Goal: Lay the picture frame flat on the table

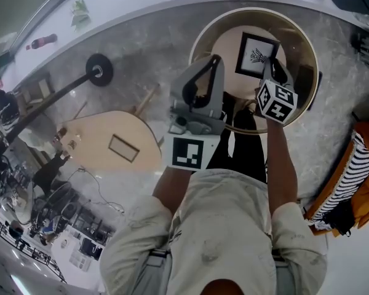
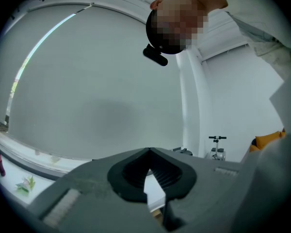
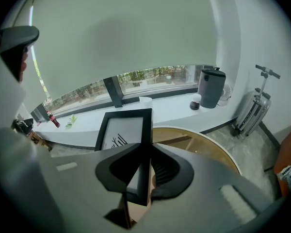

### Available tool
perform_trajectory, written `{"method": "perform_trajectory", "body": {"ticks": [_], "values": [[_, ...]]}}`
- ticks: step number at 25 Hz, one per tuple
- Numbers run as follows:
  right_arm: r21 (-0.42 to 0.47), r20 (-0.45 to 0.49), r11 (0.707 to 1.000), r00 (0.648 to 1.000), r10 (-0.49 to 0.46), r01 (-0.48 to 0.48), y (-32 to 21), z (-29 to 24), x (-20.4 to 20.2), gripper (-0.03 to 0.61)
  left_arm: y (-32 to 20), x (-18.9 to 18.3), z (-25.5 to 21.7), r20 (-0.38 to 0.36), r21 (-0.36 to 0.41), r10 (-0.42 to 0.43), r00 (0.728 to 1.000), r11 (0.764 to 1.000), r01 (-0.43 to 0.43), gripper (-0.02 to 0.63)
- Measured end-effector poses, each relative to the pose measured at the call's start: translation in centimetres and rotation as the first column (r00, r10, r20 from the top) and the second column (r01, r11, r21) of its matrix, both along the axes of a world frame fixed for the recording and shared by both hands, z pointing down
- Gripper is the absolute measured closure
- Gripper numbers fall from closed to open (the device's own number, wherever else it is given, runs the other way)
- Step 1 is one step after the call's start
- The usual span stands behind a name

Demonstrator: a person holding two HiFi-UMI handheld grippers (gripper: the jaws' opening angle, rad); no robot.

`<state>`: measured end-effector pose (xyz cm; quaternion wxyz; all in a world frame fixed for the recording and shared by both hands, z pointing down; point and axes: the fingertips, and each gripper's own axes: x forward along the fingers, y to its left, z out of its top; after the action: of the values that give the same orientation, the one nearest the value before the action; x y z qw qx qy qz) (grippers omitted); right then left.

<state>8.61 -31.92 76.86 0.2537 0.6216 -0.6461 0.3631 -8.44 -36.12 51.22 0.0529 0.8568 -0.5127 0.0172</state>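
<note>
Right gripper (image 3: 144,148): I saw its jaws half closed, pads clamping the picture frame (image 3: 125,125) by one side edge.
Frame: extended beyond the tips, over round table (image 3: 211,147).
Left gripper (image 2: 148,150): tips together, empty.

We found no word, number or brand that we could read anywhere. The sheet in the picture frame (image 3: 123,130) carried a small dark drawing, and we could make out no lettering on it. The cube (image 1: 277,101) on the right hand-held gripper (image 1: 271,62) bore only black-and-white square patterns, not letters or digits, and so did the cube (image 1: 188,153) on the left hand-held gripper (image 1: 217,59). The bottle (image 3: 52,119) showed a red band, but it was too small for us to read any print.
</note>
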Motion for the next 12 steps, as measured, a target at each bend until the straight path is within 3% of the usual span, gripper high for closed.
{"method": "perform_trajectory", "body": {"ticks": [12], "values": [[-0.166, -0.002, 0.986, 1.0, -0.021, 0.02, 1.6, 9.0, -0.5, 0.508, -0.5, -0.9, 4.1, -0.009, -0.05, 0.008, 1.0, 0.999, -0.008, 0.611]]}}
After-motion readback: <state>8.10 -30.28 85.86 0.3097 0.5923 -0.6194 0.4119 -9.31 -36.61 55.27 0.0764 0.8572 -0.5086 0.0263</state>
